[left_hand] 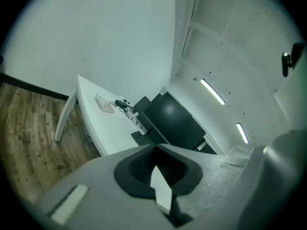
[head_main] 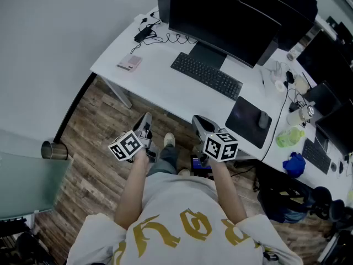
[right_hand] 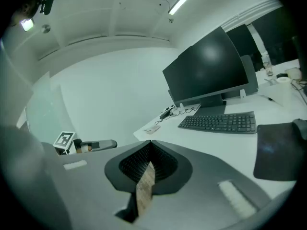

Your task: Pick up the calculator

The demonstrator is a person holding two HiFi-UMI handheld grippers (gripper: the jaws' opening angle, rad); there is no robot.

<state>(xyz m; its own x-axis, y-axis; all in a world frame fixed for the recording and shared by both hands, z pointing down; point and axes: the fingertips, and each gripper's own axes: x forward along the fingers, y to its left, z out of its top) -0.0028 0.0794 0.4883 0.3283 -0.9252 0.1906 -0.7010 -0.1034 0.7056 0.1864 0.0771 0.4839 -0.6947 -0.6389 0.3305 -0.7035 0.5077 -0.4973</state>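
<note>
With left gripper (head_main: 145,119) and right gripper (head_main: 199,120) both closed and empty, spread the left before reaching the pinkish slab, probably the calculator (head_main: 129,63).

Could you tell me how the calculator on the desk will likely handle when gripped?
The calculator looks thin and flat, so it is probably light and stiff. Lying flush on the smooth white desk, it may slide rather than lift when pinched at an edge.
</note>
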